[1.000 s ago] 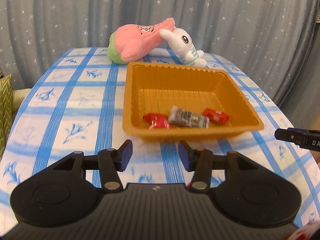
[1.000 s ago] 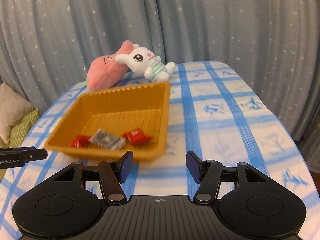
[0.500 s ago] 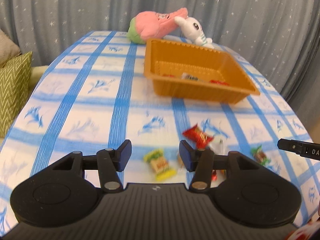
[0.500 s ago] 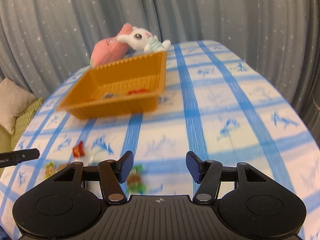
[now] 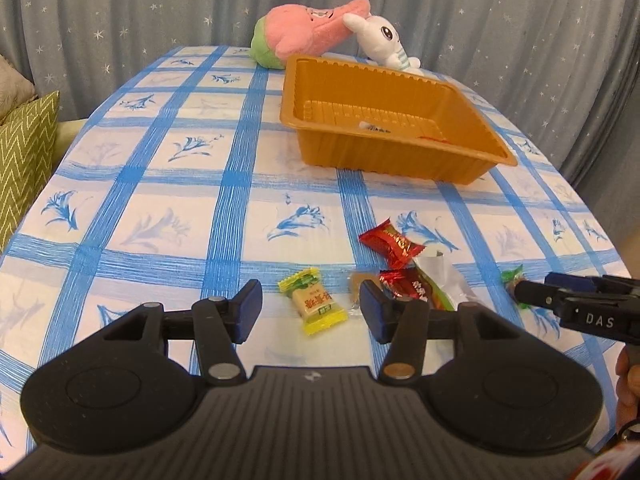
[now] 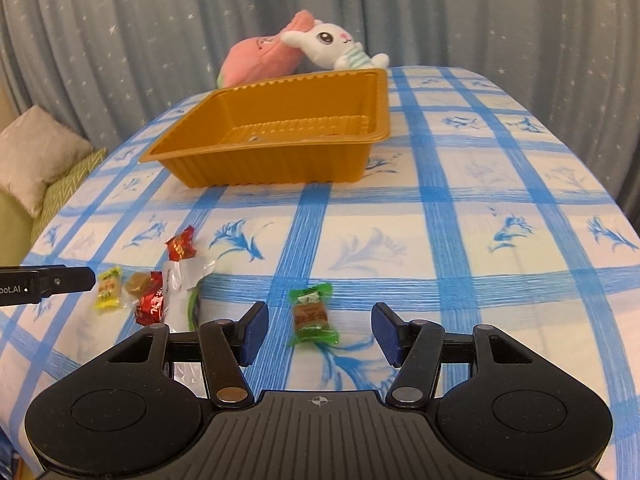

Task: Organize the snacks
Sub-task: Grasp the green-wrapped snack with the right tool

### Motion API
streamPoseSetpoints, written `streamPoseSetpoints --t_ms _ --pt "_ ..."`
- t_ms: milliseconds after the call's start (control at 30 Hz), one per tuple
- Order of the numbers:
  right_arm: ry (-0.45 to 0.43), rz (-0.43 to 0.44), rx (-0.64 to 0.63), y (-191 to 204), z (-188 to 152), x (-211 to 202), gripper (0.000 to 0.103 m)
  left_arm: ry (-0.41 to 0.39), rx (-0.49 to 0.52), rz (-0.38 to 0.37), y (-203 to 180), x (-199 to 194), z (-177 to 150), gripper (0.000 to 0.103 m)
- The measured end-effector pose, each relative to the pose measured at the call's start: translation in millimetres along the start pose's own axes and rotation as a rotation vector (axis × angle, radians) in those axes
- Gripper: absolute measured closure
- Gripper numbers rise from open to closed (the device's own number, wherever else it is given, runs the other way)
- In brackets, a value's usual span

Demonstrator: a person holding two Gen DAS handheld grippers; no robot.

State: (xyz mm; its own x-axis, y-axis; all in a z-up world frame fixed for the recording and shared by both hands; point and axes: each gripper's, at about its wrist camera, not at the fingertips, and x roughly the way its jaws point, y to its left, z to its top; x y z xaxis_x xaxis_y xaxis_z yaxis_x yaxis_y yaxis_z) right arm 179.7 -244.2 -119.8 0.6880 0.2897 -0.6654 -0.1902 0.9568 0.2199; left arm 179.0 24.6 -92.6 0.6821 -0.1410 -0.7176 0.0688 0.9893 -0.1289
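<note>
Jaws of left gripper (image 5: pixel 310 308) spread wide, gripping nothing; between the blue pads, just beyond their tips, a small yellow-wrapped candy with green-striped ends (image 5: pixel 313 300) flat on the blue-and-white checked tablecloth (image 5: pixel 160 184). Just right of that, touching one another in a loose pile: a tan unwrapped-looking sweet (image 5: pixel 357 282), a dark red foil packet (image 5: pixel 404 284), a clear crinkled wrapper (image 5: pixel 444 276), and slightly farther out a bright red foil candy (image 5: pixel 391 243).

Jaws of right gripper (image 6: pixel 318 330) likewise parted and empty, framing a green-wrapped candy with a brown centre (image 6: pixel 312 314), untouched on the cloth.

Well beyond both pairs of jaws, a shallow orange ribbed plastic tray (image 5: pixel 476 128); only slivers of a few wrappers visible over its near wall, contents otherwise hidden. Behind the tray, a pink plush toy (image 5: pixel 304 30) and a white plush rabbit (image 5: pixel 380 36) against a grey star-print curtain (image 5: pixel 120 4).

Progress, judged from the layout: early to middling. A few snacks seemingly in the tray; about six left loose on the cloth, none yet grasped. Likely next: closing on the yellow and green candies.
</note>
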Motion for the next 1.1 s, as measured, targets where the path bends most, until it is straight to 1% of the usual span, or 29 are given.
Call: streamPoseSetpoints --t_ms 33,67,100,267,367,433,467,733,767,800,867,1000,1100 --pt "-0.003 0.001 -0.003 0.4 0.1 2.0 0.045 0.002 -0.001 -0.001 0.0 0.6 -0.3 0.053" --pt "-0.006 0.004 -0.009 0.9 0.4 3.8 0.048 0.003 -0.002 -0.003 0.1 0.9 -0.5 0.053" --pt "-0.008 0.009 -0.017 1.6 1.0 5.3 0.054 0.003 -0.002 -0.003 0.1 1.0 -0.7 0.053" --pt "-0.007 -0.002 -0.062 7.6 2.2 13.5 0.060 0.008 -0.004 -0.002 0.8 2.8 -1.8 0.053" --pt "0.009 -0.002 -0.076 10.8 0.2 17.3 0.069 0.015 -0.004 0.000 0.7 4.8 -3.1 0.053" --pt "0.014 -0.017 -0.096 14.0 -1.2 18.3 0.075 0.015 -0.001 -0.001 0.3 6.2 -3.7 0.053" --pt "0.015 -0.025 -0.105 15.3 -1.6 18.4 0.080 0.018 0.000 -0.001 0.2 6.9 -4.0 0.053" --pt "0.001 -0.025 -0.083 16.9 1.3 13.7 0.081 0.025 -0.011 -0.004 0.2 14.7 -6.5 0.055" --pt "-0.001 -0.024 -0.080 17.2 2.2 12.9 0.081 0.025 -0.011 0.001 -0.1 16.4 -6.6 0.056" --pt "-0.003 -0.024 -0.077 17.1 2.8 12.4 0.081 0.025 -0.011 0.005 -0.3 18.3 -6.7 0.061" --pt "-0.006 -0.020 -0.074 17.4 4.3 11.5 0.081 0.025 -0.010 0.018 -0.9 22.0 -6.9 0.065" --pt "-0.008 -0.014 -0.076 18.7 5.4 11.0 0.081 0.022 -0.025 0.018 -0.8 27.6 -6.0 0.066" --pt "-0.008 -0.014 -0.075 18.9 5.5 10.8 0.081 0.018 -0.014 0.026 -3.6 29.8 -5.0 0.068"
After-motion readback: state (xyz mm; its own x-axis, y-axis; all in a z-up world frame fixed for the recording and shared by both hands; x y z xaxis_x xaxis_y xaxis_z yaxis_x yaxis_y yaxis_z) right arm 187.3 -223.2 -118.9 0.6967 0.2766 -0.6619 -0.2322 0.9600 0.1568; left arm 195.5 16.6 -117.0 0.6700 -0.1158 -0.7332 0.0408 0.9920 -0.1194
